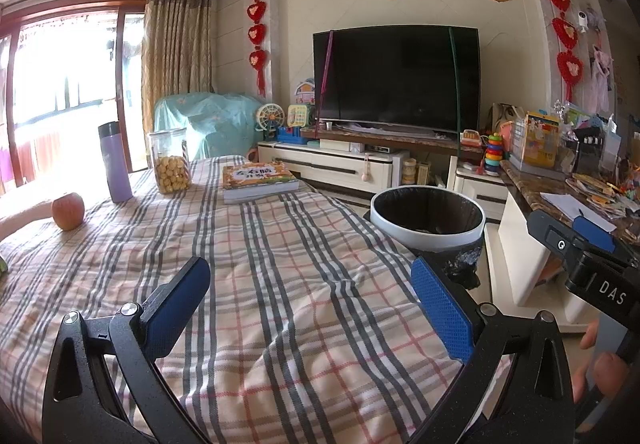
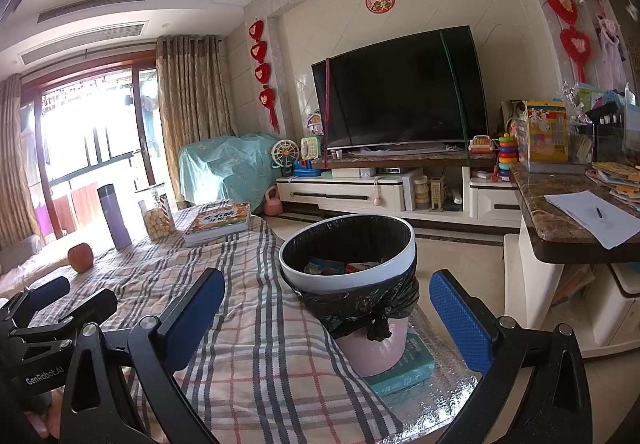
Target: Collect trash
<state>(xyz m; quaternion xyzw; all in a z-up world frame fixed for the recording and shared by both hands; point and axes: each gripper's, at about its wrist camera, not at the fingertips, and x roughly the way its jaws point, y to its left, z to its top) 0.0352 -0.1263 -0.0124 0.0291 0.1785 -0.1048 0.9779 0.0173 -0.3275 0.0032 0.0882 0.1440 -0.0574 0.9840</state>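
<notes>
Living room, plaid cloth (image 1: 280, 264) over a table, TV (image 1: 396, 78) on the far wall above a white cabinet (image 1: 332, 164).

Left gripper (image 1: 312, 308) hovers over the cloth, jaws spread wide, nothing between them. Only plaid fabric lies between the blue pads (image 1: 440, 308). Beyond the right jaw, just past the cloth edge: trash bin (image 1: 428, 218), white rim, black liner. Far ahead of the left jaw: apple (image 1: 68, 210), purple bottle (image 1: 114, 162), cookie jar (image 1: 170, 160). Book (image 1: 258, 180) lies straight ahead past the jaws, flat on the cloth. Right gripper (image 1: 576, 240) shows at the right edge of the left wrist view, fingertips of a hand (image 1: 600, 360) below it.

Right gripper (image 2: 328, 316), in its own view, also spread wide and empty. Trash bin (image 2: 348, 256) sits between and just ahead of the jaws, nearer the right jaw, liner knotted under the rim, pink body below. Some coloured scraps (image 2: 340, 267) are inside. Bin stands on a teal box (image 2: 404, 368), beside the cloth edge. Left gripper (image 2: 60, 304) visible at the left, over the cloth. Marble counter (image 2: 560, 204) with papers sits beyond the right jaw.
</notes>
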